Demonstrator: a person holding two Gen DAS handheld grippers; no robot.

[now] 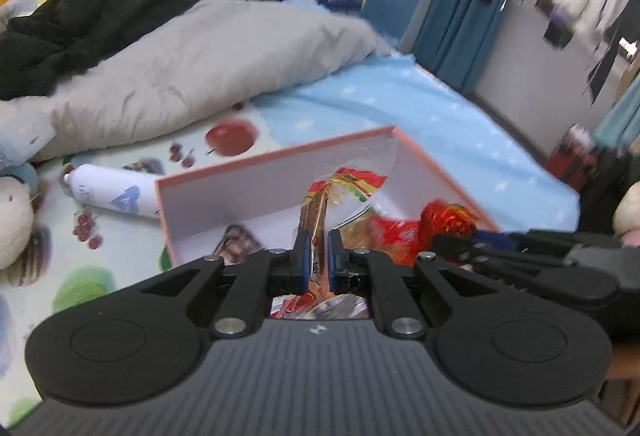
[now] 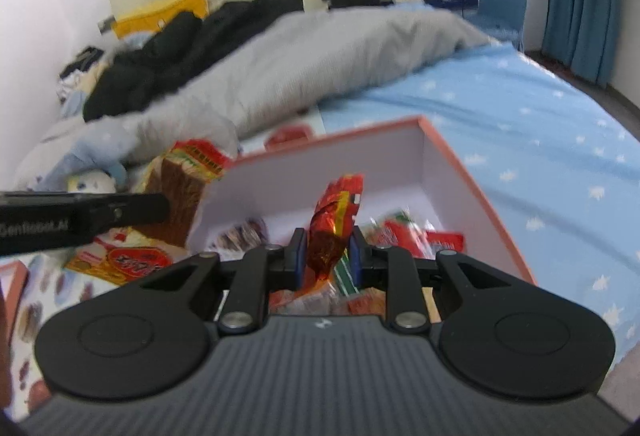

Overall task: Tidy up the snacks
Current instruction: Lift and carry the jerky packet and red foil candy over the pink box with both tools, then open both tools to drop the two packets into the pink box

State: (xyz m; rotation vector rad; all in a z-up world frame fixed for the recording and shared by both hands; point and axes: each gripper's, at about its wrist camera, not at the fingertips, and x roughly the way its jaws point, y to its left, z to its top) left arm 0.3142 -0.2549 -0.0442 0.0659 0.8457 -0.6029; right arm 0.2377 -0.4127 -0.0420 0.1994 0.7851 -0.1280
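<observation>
The shiny red and gold foil snack packet (image 2: 334, 226) is squeezed tight between the two pads of the right gripper (image 2: 328, 258). It sticks up above the open pink cardboard box with white inside walls (image 2: 472, 172), which sits on the bed. The left gripper (image 1: 318, 254) pinches a thin clear-wrapped brown snack with a red, yellow and green top (image 1: 340, 188), also held up over the box. More red snack packs (image 2: 404, 236) already lie in the box.

I think both snacks are about to go in. To do it well, bring each one down low over a bare spot, then let go gently so nothing bounces out. Keep the two grippers apart.

Beside the box lie a white bottle (image 1: 110, 192) and a gray blanket (image 1: 208, 64).
</observation>
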